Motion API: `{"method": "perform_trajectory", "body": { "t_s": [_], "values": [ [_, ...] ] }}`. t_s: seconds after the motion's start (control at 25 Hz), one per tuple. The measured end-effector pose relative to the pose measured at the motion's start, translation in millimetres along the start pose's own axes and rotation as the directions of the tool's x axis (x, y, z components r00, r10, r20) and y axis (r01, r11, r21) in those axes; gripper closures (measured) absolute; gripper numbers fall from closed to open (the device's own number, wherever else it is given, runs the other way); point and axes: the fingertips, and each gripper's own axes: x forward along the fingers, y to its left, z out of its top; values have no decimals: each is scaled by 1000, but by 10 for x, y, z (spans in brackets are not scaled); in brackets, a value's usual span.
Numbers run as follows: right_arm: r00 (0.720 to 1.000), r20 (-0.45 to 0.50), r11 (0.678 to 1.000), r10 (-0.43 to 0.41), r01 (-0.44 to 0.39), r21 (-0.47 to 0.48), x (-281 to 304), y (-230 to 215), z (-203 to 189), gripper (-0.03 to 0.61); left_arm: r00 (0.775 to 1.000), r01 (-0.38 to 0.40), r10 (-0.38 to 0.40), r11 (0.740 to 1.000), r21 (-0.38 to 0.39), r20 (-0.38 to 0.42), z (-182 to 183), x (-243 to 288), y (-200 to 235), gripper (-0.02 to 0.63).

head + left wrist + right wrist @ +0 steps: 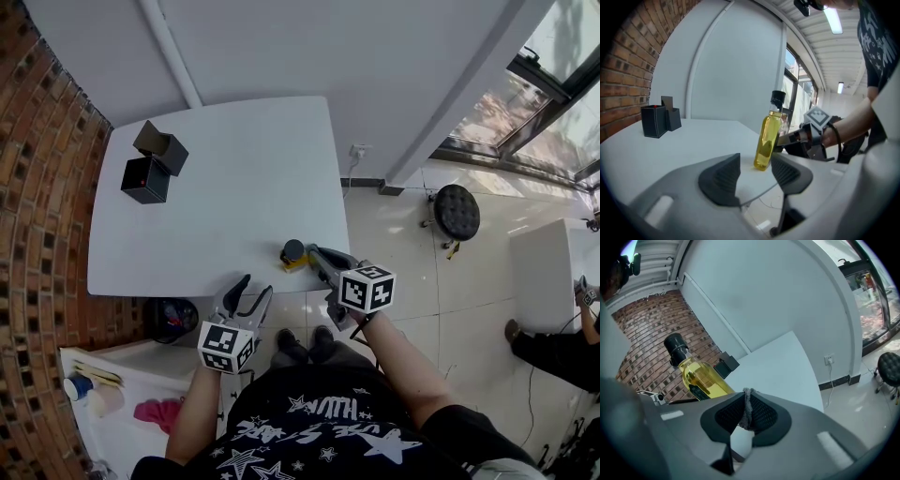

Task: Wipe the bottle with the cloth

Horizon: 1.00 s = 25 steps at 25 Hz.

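Bottle (292, 251) stands upright at the table (234, 178) edge. Your right claw (320, 261), clamped on the cloth (747, 409), sits just right of it, closer than your half-open, empty left claw (249, 292), so I'd sweep leftward

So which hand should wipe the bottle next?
Right, most likely. The right gripper is shut on the cloth and sits close beside the bottle. The left gripper is open and empty, with the bottle standing beyond its jaws.
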Motion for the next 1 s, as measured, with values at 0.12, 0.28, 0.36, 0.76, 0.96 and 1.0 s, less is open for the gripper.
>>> {"method": "perform_trajectory", "body": {
  "t_s": [0.12, 0.28, 0.36, 0.76, 0.96, 1.0],
  "values": [
    [998, 50, 999, -25, 26, -20, -127, -16, 153, 541, 999, -42, 41, 999, 5, 31, 119, -36, 111, 405],
    [987, 158, 989, -22, 45, -141, -404, 133, 522, 541, 984, -127, 124, 992, 20, 129, 442, -140, 248, 457],
    [979, 203, 972, -1, 49, -231, -527, 281, 707, 541, 965, -161, 155, 987, 13, 212, 647, -225, 264, 501],
    [936, 344, 909, 76, 77, -410, -1011, 781, 1150, 541, 902, -261, 241, 965, 7, 358, 1086, -479, 82, 612],
    [932, 355, 898, 74, 93, -430, -1120, 803, 1119, 543, 899, -288, 268, 958, 7, 345, 1059, -536, -37, 612],
    [934, 351, 898, 74, 90, -430, -1122, 800, 1102, 543, 900, -287, 267, 958, 8, 343, 1050, -537, -61, 612]
  ]
}}
